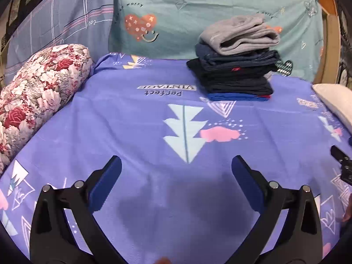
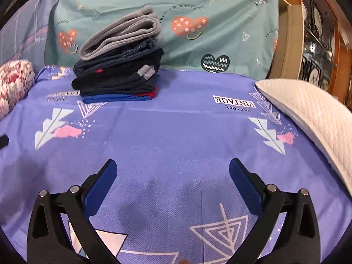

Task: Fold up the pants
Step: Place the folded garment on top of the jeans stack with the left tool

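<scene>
Apparently between garments — both the left claw [image 1: 176,169] and right claw [image 2: 172,171] hung spread and empty over the bed sheet [image 1: 132,132], the folded pants stack [image 1: 235,61] resting far back; fetching another pair seemed next.

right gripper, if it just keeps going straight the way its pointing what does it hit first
Probably only the purple bedsheet: the open right gripper points across bare sheet toward the teal pillow at the back. The stack of folded pants sits left of that line, the white pillow right. Depth is unclear.
</scene>
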